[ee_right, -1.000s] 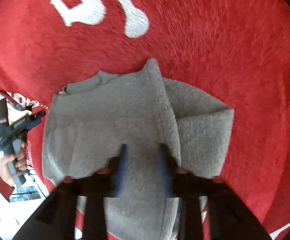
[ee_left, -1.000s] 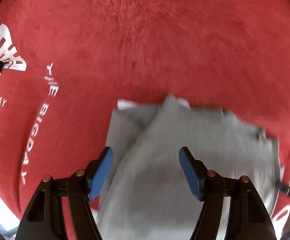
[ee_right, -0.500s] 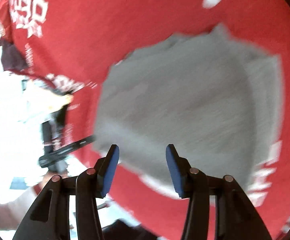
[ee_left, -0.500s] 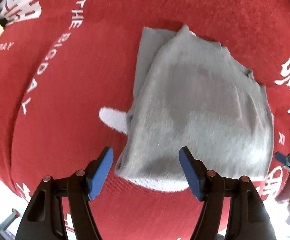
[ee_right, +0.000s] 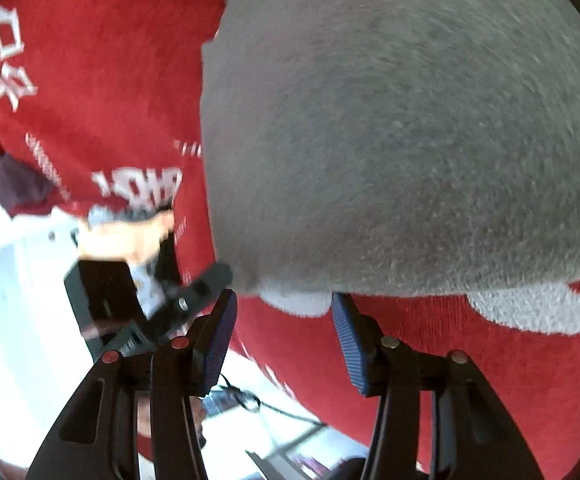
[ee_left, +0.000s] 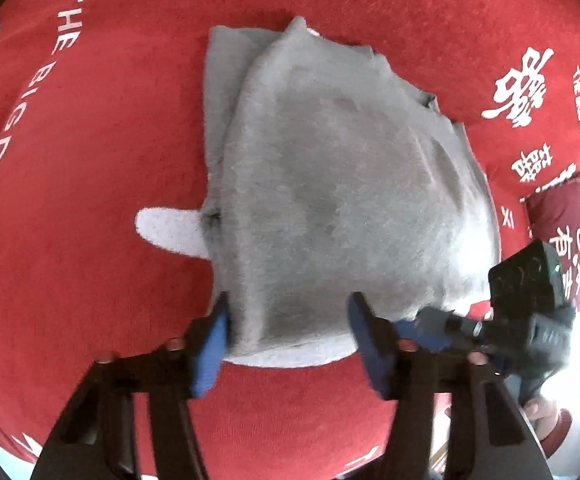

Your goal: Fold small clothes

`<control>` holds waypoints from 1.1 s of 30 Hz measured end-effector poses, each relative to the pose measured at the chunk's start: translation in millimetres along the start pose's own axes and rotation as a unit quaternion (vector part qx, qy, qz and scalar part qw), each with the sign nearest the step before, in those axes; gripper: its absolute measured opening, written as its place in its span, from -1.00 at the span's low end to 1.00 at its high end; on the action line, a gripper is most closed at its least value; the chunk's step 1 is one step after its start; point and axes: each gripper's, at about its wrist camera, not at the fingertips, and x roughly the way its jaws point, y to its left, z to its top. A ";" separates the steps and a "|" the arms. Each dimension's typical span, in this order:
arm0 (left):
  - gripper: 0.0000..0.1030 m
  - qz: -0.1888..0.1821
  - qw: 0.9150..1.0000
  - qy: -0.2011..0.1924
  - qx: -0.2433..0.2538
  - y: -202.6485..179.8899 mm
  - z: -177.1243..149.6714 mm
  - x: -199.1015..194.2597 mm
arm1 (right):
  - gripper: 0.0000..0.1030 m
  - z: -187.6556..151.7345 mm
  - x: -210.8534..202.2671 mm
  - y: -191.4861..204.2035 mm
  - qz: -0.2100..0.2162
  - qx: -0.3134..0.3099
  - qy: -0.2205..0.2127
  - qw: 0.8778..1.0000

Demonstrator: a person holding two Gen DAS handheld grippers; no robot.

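A folded grey garment (ee_left: 330,184) lies on a red cloth with white lettering (ee_left: 89,160). A white piece (ee_left: 169,232) sticks out at its left and along its near edge. My left gripper (ee_left: 290,340) is open, its blue pads on either side of the garment's near edge. My right gripper (ee_right: 281,328) is open at the garment's near corner (ee_right: 390,140), holding nothing. The right gripper also shows in the left wrist view (ee_left: 530,312), at the right edge of the garment.
The red cloth (ee_right: 89,80) covers the table; its edge drops off at lower left in the right wrist view. The person's hand with the left gripper (ee_right: 129,264) is there. A bright floor and cables (ee_right: 249,400) lie beyond the edge.
Both grippers have come back down to the garment's near edge after pulling away. The right gripper has moved in close, so the garment fills its view. The garment lies as before.
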 end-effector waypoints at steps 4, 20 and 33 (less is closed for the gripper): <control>-0.29 -0.013 1.000 0.002 -0.006 12.2 1.2 -3.1 | -0.63 7.9 5.9 5.7 0.004 0.027 -0.028 0.999; 0.13 0.065 0.997 0.001 -0.038 29.7 -43.2 -17.4 | -0.83 -24.2 3.1 29.8 -0.133 -0.090 0.029 0.987; 0.60 0.122 0.991 0.007 -0.061 24.8 -41.2 -12.8 | -0.83 -36.4 -8.0 51.2 -0.168 -0.128 0.042 0.977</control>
